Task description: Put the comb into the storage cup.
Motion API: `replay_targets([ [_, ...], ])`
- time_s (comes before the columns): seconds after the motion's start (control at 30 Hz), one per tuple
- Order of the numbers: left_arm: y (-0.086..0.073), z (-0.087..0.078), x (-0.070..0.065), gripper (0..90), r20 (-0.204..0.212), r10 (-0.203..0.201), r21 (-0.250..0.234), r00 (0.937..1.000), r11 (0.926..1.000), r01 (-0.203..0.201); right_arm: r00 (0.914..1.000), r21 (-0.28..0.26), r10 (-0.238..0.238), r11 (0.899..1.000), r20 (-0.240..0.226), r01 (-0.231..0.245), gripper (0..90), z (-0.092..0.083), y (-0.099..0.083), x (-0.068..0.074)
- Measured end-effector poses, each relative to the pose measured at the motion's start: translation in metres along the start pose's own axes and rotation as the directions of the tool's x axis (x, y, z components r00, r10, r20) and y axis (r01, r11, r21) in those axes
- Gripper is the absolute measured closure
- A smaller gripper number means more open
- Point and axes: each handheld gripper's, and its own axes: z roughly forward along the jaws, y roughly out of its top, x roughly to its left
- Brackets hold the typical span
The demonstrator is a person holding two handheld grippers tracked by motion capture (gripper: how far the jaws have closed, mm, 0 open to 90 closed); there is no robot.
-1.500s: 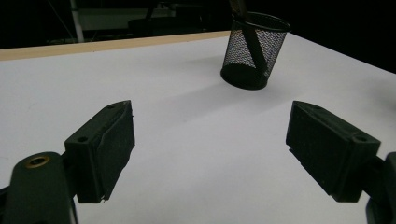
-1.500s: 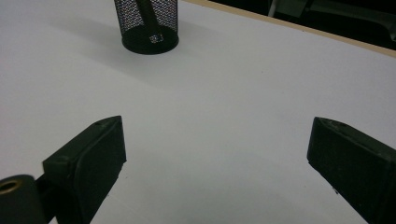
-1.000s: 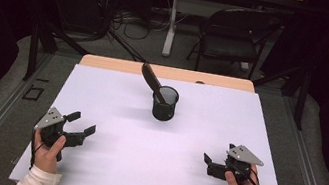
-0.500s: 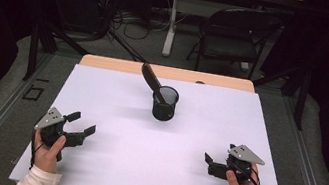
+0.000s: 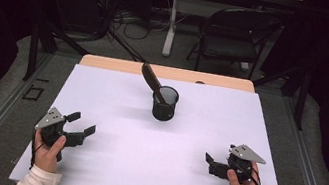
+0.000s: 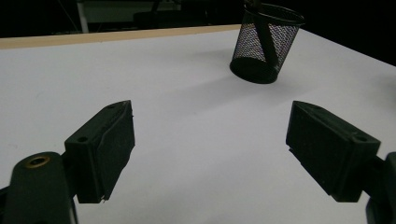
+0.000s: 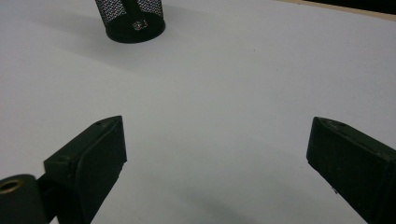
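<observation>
Both claws rest wide open and empty near the front corners of the white bench (image 5: 115, 104), left claw (image 5: 82, 125) and right claw (image 5: 211, 159) well apart from the mesh cup (image 5: 164, 103) mid-bench with a dark tool (image 5: 152, 79) leaning inside, so handling looks unstarted.

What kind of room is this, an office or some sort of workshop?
Most likely a lab or recording studio: a white-topped table stands amid dark surroundings, loose cables lie on the floor behind it, a folding chair waits there, and a person holds the left gripper and right gripper.
</observation>
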Motion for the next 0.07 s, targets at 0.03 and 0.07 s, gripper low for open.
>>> replay_targets([
  [0.03, 0.0, 0.0002, 0.0002, 16.0, -0.001, 0.0, 0.001, 1.0, 1.0, 0.0, 1.0, -0.006, 0.004, 1.0, 0.001, -0.004, 4.6, 0.0005, -0.0003, 0.0],
  [0.07, 0.0, 0.0004, 0.0003, 16.0, -0.002, -0.001, 0.001, 1.0, 1.0, 0.001, 1.0, -0.006, 0.006, 1.0, 0.0, -0.006, 4.6, 0.0003, -0.0004, -0.0001],
])
